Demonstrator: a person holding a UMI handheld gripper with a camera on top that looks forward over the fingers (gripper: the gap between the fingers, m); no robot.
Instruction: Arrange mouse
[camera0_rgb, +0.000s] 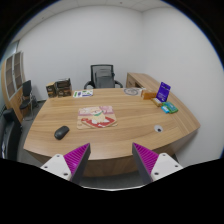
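Note:
A small black mouse (62, 132) lies on the wooden table (120, 132), to the left of a red-and-white mouse pad (97, 121) with a printed picture. My gripper (109, 160) is high above the table's near edge, well back from both. Its two fingers with purple pads (76, 157) are spread wide apart with nothing between them. The mouse is ahead of the left finger and far beyond it.
A black office chair (102, 76) stands behind the table. Books (59, 88) and papers (84, 93) lie at the far left. A purple box (164, 91), a teal item (169, 107) and a small round object (159, 130) sit on the right. A bookshelf (14, 78) stands at the left wall.

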